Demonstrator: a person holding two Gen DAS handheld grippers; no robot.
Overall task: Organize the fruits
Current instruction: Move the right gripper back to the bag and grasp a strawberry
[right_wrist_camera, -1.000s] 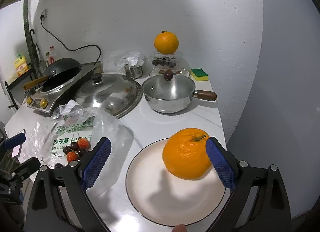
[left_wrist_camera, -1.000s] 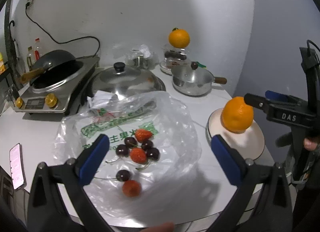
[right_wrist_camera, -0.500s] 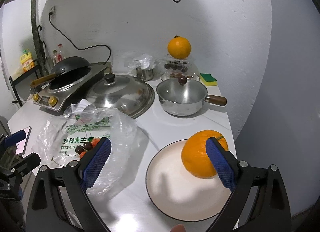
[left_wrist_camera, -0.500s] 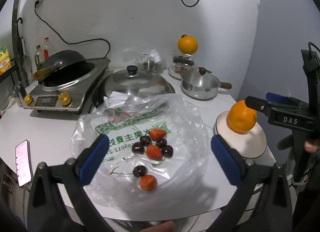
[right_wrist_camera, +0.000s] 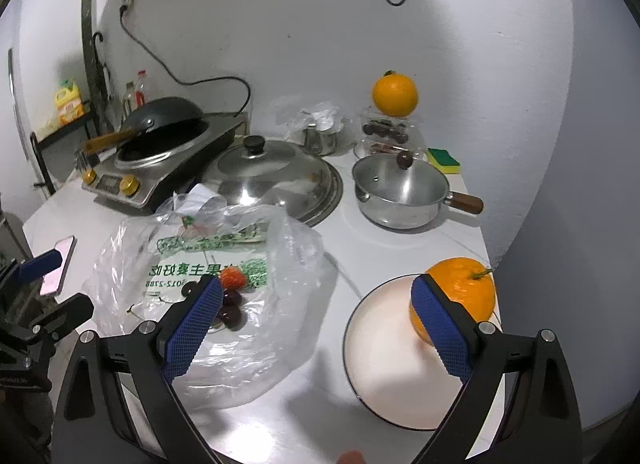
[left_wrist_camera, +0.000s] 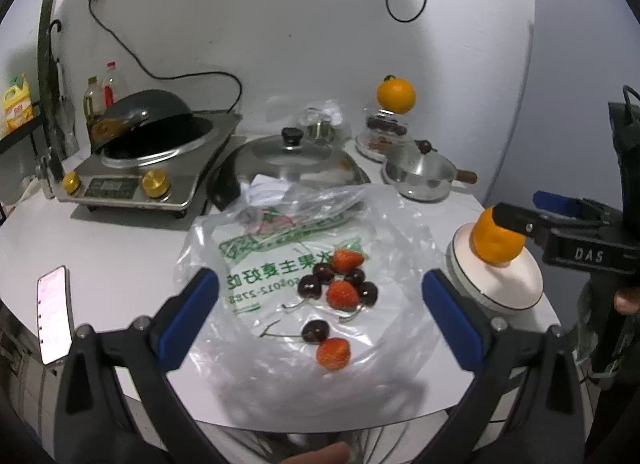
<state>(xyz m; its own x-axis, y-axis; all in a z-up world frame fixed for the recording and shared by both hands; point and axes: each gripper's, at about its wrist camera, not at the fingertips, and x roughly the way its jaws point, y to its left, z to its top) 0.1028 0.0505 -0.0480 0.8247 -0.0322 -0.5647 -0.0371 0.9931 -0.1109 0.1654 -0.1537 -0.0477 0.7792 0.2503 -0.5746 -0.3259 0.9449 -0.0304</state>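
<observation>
An orange (right_wrist_camera: 464,288) rests on the white plate (right_wrist_camera: 380,348) at the table's right; in the left wrist view the orange (left_wrist_camera: 496,246) and plate (left_wrist_camera: 500,284) appear at right. Strawberries (left_wrist_camera: 342,294) and dark cherries (left_wrist_camera: 310,286) lie on a clear plastic bag (left_wrist_camera: 280,240) printed in green. My left gripper (left_wrist_camera: 316,316) hovers open above the fruit pile. My right gripper (right_wrist_camera: 318,324) is open, its right finger in front of the orange, nothing held. A second orange (right_wrist_camera: 395,95) sits on a clear container at the back.
An induction cooker with a black wok (left_wrist_camera: 152,132), a large steel lid (left_wrist_camera: 294,156), a small lidded saucepan (right_wrist_camera: 400,192) and a sponge (right_wrist_camera: 443,160) fill the back. A phone (left_wrist_camera: 54,314) lies near the left front edge. A wall rises close behind.
Both grippers have drawn back from the table, so everything looks smaller. The orange stays on the plate, and my right gripper has shifted left of it. Both stay open.
</observation>
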